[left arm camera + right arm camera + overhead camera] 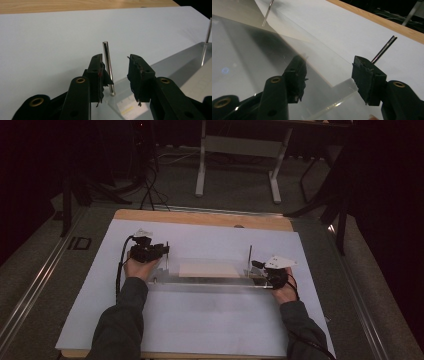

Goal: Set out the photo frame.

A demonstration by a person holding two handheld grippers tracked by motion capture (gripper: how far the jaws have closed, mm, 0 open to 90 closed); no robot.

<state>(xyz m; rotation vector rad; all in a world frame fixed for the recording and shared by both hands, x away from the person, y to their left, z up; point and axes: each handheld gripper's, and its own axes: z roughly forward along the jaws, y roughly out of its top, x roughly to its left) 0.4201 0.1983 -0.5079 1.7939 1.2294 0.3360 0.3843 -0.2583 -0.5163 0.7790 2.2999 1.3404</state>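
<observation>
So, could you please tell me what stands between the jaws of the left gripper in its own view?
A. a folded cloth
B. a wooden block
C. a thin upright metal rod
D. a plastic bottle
C: in the left gripper view a thin upright metal rod rises from the corner of the clear plate, between the parted jaws of the left gripper, close to one pad while the other stands clear of it.

Left claw (pixel 162 251) and right claw (pixel 257 266) both with jaws parted, forearms low, hands well apart
</observation>
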